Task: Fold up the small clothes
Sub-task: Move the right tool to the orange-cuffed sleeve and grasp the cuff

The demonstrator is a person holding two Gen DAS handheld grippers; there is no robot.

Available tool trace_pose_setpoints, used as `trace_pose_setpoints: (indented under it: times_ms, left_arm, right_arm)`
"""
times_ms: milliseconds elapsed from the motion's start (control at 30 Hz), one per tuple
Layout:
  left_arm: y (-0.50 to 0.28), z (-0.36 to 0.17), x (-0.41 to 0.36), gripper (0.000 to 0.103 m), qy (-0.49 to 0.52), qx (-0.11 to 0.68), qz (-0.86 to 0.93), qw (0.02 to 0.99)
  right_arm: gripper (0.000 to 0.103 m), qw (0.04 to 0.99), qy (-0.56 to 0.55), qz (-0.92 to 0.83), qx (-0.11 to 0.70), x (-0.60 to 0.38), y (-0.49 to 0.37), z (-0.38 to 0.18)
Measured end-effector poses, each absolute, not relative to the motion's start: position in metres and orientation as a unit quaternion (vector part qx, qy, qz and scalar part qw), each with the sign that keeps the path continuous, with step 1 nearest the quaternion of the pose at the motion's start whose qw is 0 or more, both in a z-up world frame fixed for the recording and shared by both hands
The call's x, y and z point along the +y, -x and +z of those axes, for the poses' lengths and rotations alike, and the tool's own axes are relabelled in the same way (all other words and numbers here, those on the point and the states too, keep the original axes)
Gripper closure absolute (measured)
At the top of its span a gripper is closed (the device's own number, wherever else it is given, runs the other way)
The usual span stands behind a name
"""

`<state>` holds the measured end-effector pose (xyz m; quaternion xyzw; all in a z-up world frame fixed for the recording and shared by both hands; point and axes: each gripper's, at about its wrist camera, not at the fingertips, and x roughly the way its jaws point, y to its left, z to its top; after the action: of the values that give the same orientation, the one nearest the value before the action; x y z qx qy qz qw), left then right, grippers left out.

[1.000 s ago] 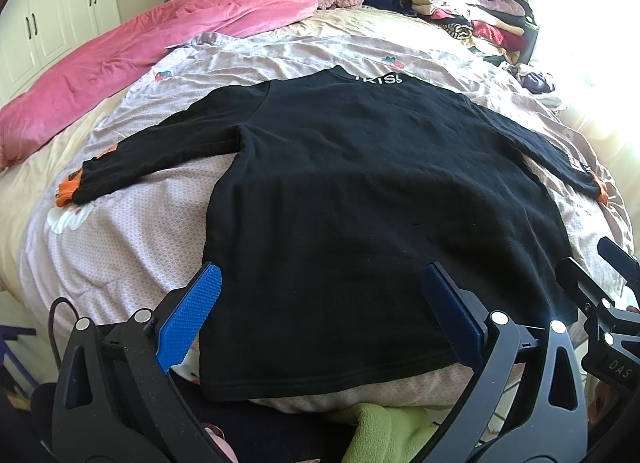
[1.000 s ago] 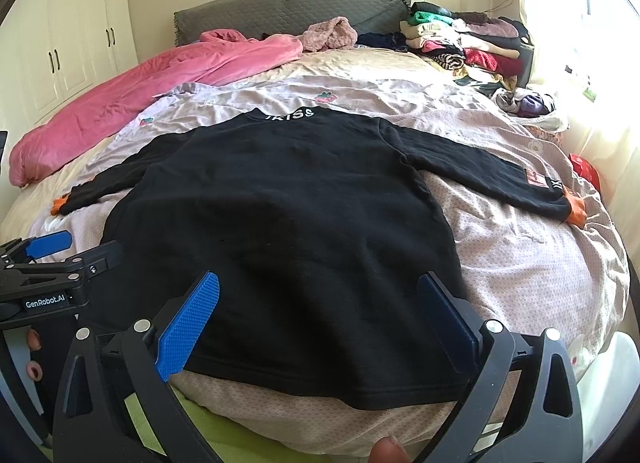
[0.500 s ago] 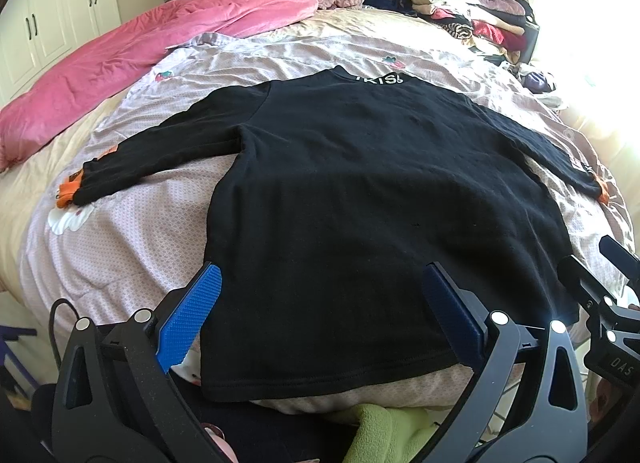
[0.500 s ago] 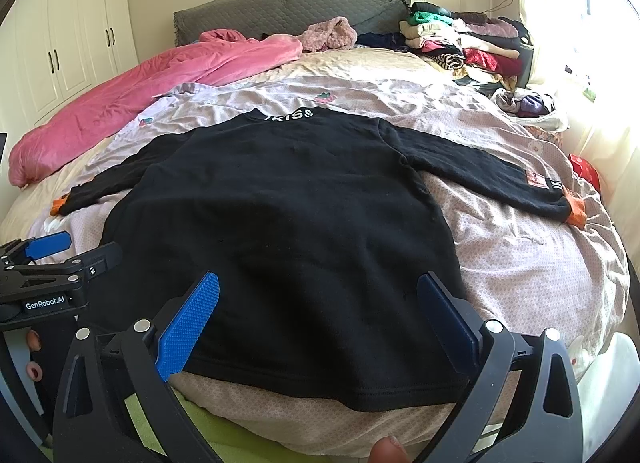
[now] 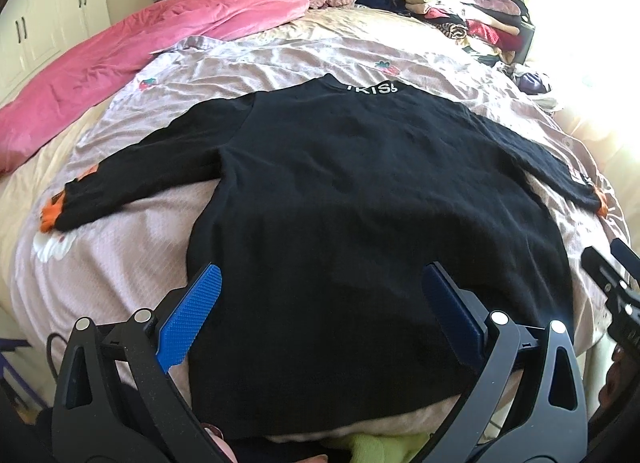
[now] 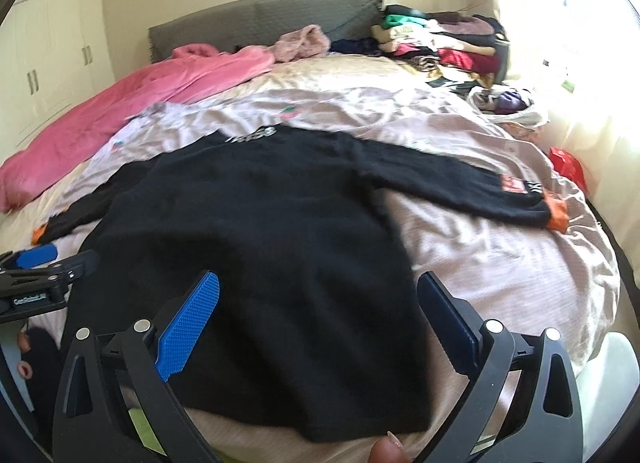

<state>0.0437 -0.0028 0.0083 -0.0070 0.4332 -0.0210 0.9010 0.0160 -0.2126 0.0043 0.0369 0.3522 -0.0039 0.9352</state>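
Observation:
A black long-sleeved top (image 5: 360, 199) lies flat on the bed, back up, with white letters at the collar (image 5: 372, 87) and orange cuffs (image 5: 50, 217) at the sleeve ends. My left gripper (image 5: 320, 315) hovers open over its hem, nothing between the blue pads. My right gripper (image 6: 316, 323) is open above the hem's right part of the top (image 6: 260, 231), with the right sleeve (image 6: 460, 187) and its orange cuff (image 6: 558, 215) stretched out to the right. Each gripper shows at the edge of the other's view, the right gripper (image 5: 616, 275) and the left gripper (image 6: 40, 267).
A pale pink quilt (image 5: 120, 263) covers the bed. A pink duvet (image 5: 120, 59) lies along the left, a pile of folded clothes (image 5: 460, 7) at the far right by the grey headboard (image 6: 260, 19). A green garment (image 5: 380, 447) sits below the hem. A fingertip (image 6: 386, 451) shows at the bottom.
The right wrist view has shifted and blurred: the right gripper moved right and tilted, so the top now sits further left. The left gripper has barely moved. The top lies unchanged.

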Motion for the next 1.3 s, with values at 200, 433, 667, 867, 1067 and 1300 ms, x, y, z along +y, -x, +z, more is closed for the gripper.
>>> trace_pose_setpoints:
  times_ms: [200, 433, 667, 867, 1067, 1300]
  left_arm:
    - [-0.074, 0.009, -0.006, 0.009, 0.015, 0.441, -0.029, 0.897]
    - [-0.102, 0.013, -0.012, 0.009, 0.011, 0.44, -0.024, 0.898]
    - [-0.131, 0.013, -0.02, 0.009, 0.007, 0.445, -0.026, 0.895]
    - [-0.158, 0.019, -0.03, 0.009, -0.003, 0.444, -0.028, 0.896]
    - [-0.185, 0.026, -0.038, 0.009, -0.004, 0.443, -0.031, 0.896]
    - [-0.218, 0.027, -0.048, 0.009, 0.008, 0.444, -0.029, 0.895]
  right_arm:
    - [0.004, 0.934, -0.065, -0.043, 0.35, -0.249, -0.034, 0.005]
    - [0.004, 0.931, -0.086, -0.072, 0.348, -0.279, -0.054, 0.004]
    - [0.004, 0.926, -0.101, -0.113, 0.345, -0.319, -0.072, 0.003]
    - [0.004, 0.919, -0.112, -0.159, 0.342, -0.362, -0.084, 0.001]
    - [0.004, 0.914, -0.116, -0.186, 0.343, -0.401, -0.094, 0.001]
    - [0.004, 0.902, -0.139, -0.223, 0.344, -0.454, -0.101, 0.003]
